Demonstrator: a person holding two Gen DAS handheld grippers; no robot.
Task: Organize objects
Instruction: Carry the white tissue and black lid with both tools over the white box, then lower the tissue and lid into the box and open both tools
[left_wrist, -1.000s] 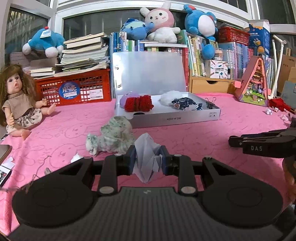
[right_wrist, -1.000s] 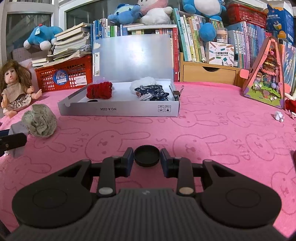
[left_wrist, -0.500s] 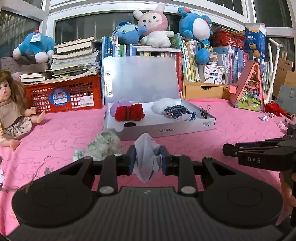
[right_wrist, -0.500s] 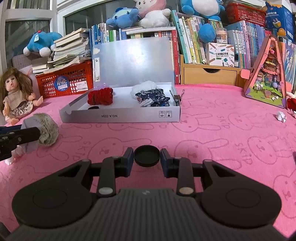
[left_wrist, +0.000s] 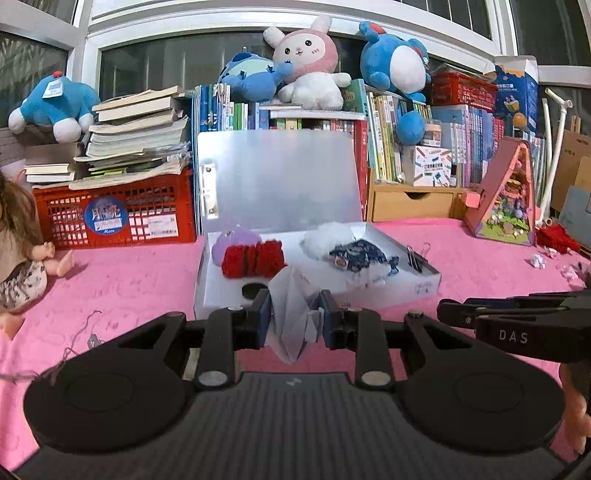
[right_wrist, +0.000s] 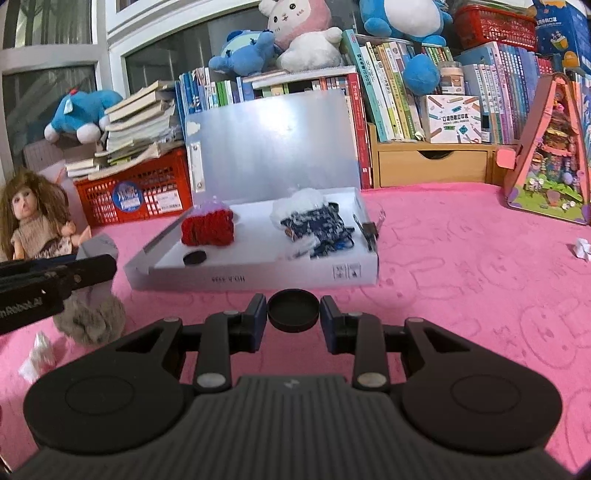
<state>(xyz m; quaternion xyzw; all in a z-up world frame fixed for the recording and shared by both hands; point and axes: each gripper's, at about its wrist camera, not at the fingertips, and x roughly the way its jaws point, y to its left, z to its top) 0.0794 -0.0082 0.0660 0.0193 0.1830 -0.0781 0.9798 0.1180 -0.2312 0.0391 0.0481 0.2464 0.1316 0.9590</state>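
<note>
Closest in, the left gripper (left_wrist: 295, 317) is clamped on a crumpled pale grey-white paper wad (left_wrist: 293, 317), its pads pressing both sides while the paper hangs below them. Beside it the right gripper (right_wrist: 293, 314) pinches a small round black plastic cap (right_wrist: 293, 309) between its fingertips — lifted clear of the pink bunny-print tablecloth (right_wrist: 461, 277). Just left of the right gripper, on the cloth, lies a fuzzy grey-green fabric pom-pom (right_wrist: 90, 321), with a scrap of white paper (right_wrist: 38, 356) near it. Past both grippers sits the open white cardboard box (left_wrist: 369, 295), its silvery lid (left_wrist: 280, 177) standing upright at the back. Inside it, at the left, a red yarn bundle (left_wrist: 253, 258) rests against a lilac fluffy ball (left_wrist: 236, 240), and another black round cap (right_wrist: 195, 257) lies in front of them; at the right is a white fluffy tuft (left_wrist: 328, 236) with a navy patterned cloth pouch (left_wrist: 360, 254), and a black binder clip (left_wrist: 415, 258) against the right wall. To the far left sits a brown-haired doll (right_wrist: 35, 218). Behind the box — a red plastic crate (left_wrist: 122, 218) stacked with books, and plush toys on the shelf.
</note>
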